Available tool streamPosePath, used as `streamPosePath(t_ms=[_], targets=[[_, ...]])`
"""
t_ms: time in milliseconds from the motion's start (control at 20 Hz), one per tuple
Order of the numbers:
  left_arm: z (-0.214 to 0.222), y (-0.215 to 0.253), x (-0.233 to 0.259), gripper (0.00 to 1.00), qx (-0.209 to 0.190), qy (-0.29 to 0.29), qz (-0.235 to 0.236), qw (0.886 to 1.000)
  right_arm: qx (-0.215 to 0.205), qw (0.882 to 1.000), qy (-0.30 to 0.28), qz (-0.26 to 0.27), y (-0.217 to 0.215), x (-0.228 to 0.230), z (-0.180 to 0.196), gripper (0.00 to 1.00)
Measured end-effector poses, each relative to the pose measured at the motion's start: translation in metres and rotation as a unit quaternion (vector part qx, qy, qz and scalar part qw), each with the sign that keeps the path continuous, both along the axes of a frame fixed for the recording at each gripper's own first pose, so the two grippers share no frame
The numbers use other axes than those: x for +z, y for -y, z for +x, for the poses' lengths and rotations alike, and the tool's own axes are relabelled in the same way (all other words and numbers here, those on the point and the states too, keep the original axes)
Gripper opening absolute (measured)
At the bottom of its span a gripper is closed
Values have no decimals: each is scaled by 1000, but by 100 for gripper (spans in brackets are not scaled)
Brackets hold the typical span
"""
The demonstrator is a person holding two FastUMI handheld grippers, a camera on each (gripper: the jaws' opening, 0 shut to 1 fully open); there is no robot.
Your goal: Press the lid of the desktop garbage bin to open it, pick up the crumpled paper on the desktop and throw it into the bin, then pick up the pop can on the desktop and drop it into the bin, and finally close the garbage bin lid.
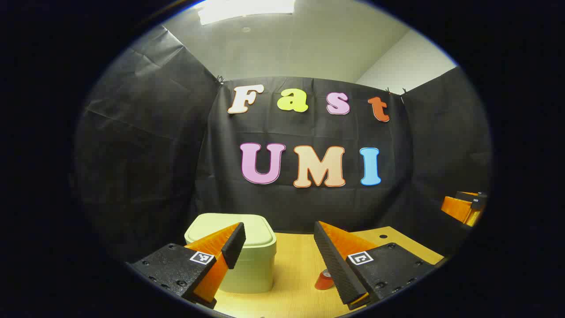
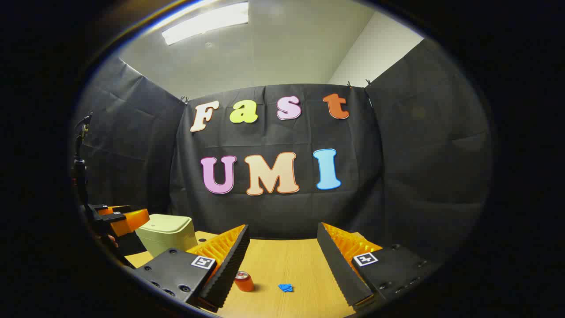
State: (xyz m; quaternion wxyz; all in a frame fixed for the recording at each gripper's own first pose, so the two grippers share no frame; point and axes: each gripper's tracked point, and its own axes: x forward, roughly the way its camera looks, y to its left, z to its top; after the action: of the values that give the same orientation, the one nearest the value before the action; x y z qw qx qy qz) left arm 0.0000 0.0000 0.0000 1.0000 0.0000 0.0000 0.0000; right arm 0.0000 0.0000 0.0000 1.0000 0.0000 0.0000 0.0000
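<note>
A pale green desktop bin (image 1: 249, 256) stands on the wooden table with its lid down, just ahead of my left gripper (image 1: 279, 234), which is open and holds nothing. A red pop can (image 1: 324, 280) stands by the right finger of that gripper. In the right gripper view the bin (image 2: 170, 234) is at the far left, the can (image 2: 243, 281) stands upright near the left finger, and a small blue crumpled paper (image 2: 285, 288) lies to its right. My right gripper (image 2: 282, 236) is open and empty above the table. The left gripper (image 2: 121, 218) hovers beside the bin.
The wooden table (image 2: 287, 265) runs back to the black cloth wall. The right gripper (image 1: 465, 207) appears at the far right edge of the left gripper view. Small holes mark the table's back corner (image 1: 383, 236).
</note>
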Motion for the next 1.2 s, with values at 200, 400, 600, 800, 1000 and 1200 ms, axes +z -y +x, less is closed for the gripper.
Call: streamPosePath(t_ms=[200, 400, 600, 800, 1000, 1200], targets=[[1, -5, -1, 94, 8, -2, 2, 1000, 3, 1000, -3, -6, -1, -4, 4, 94], [1, -9, -2, 94, 12, -5, 1, 1000, 5, 1000, -3, 0, -3, -4, 5, 94], [2, -11, -4, 94, 13, -7, -1, 1000, -5, 1000, 5, 0, 3, -1, 5, 94], [3, -11, -5, 94, 9, -7, -9, 1000, -11, 1000, 10, 6, 7, 2, 3, 94], [3, -13, -7, 94, 9, -7, -17, 1000, -14, 1000, 11, 7, 9, 2, 2, 94], [0, -20, -8, 94, 18, -8, -19, 1000, -13, 1000, 8, 6, 6, -1, 0, 97]])
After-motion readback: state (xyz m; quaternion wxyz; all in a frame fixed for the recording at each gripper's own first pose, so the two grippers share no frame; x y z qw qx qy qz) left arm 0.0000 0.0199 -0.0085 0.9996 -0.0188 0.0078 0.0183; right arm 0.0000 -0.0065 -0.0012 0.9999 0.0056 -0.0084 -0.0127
